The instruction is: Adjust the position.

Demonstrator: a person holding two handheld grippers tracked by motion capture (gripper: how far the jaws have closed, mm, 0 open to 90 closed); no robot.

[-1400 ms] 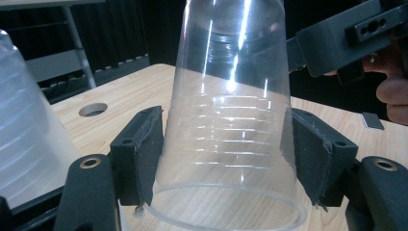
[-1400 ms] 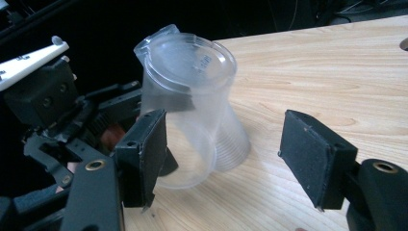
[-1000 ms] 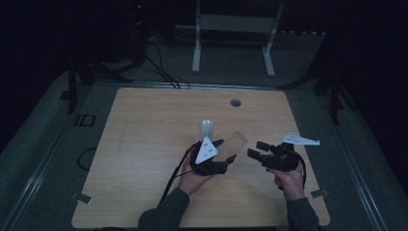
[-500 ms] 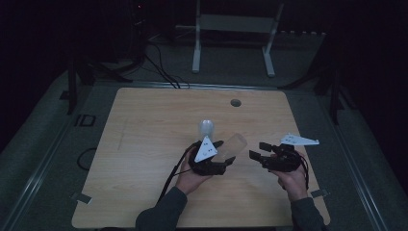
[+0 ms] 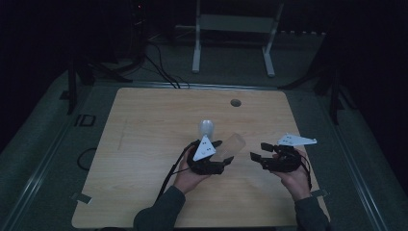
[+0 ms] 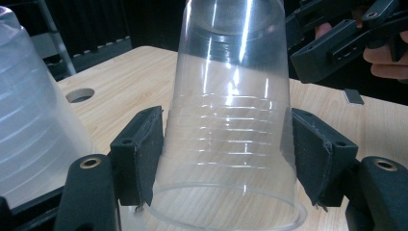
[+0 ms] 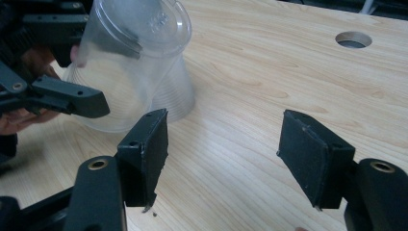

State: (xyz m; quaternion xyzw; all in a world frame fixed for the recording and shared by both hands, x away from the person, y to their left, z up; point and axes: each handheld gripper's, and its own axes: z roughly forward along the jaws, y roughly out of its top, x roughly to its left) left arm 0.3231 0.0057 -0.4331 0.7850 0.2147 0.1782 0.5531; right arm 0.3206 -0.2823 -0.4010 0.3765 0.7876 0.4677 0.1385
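Since the earlier frames, we are seeing almost nothing shifting: both hands are staying where they were, and the clear cup is keeping its tilt between them.

We are working over the wooden table (image 5: 144,144), with its round hole (image 5: 235,102) as our landmark. Both forearms are coming in from the near edge, well on our side of the hole. The left hand (image 5: 185,175) is lying low, its wrist turned so the left gripper (image 5: 226,156) is pointing across toward the right. The right hand (image 5: 293,175) is holding the right gripper (image 5: 255,156) level, aimed back toward the left one, the two tips near each other yet apart.

The left gripper is clamping the clear cup (image 6: 231,125), pads pressing on its ribbed sides near the rim; the cup is leaning, base toward the hole, and we are seeing nothing inside it. A second clear cup (image 5: 207,127) is standing upside down on the table, just beside the held one and nearer the hole.

The right gripper's pads are standing parted with only bare tabletop between them.
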